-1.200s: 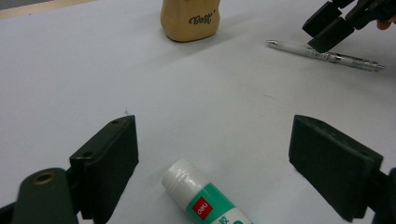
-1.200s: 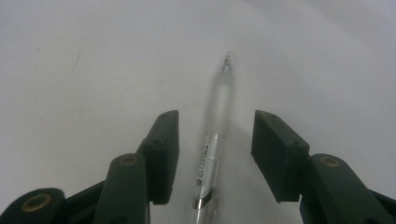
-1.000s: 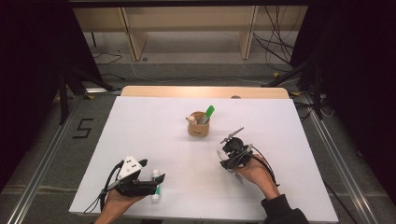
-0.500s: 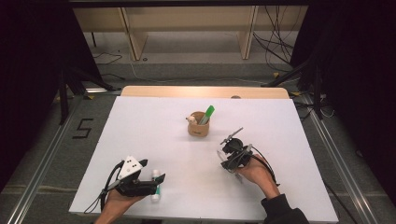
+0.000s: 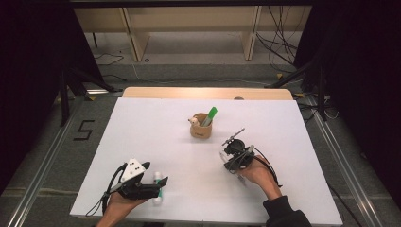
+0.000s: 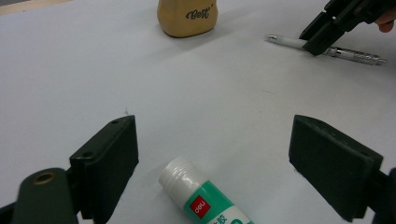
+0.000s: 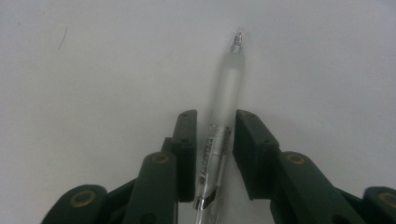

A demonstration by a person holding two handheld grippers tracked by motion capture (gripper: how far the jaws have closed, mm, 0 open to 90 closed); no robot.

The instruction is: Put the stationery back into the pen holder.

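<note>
Closing in on the pen (image 7: 219, 140) with your right gripper (image 7: 214, 140), you've got the jaws down on either side of its clear barrel, nearly pinching it, though I can't tell whether they truly bite yet; the pen looks flat on the table, tip pointing away from you. Over on the other side, your left gripper (image 6: 212, 154) sits with its jaws spread wide, and the glue stick (image 6: 205, 198) lies between them on the table, untouched, white cap pointing towards the cup. From above, the cup (image 5: 202, 126) stands near the middle of the table, already holding a green marker (image 5: 209, 116) and a small white item I can't make out. So my read: two things are in the holder, and the pen and glue stick are left to go, neither lifted. The surface is a plain white table (image 5: 142, 127), matte and uncluttered, with a wooden edge at the far side. Beyond it you have pale wooden shelving (image 5: 189, 28), cables on the grey floor, dark curtains on both flanks, and a "5" marked on the floor (image 5: 84, 130) at left.
</note>
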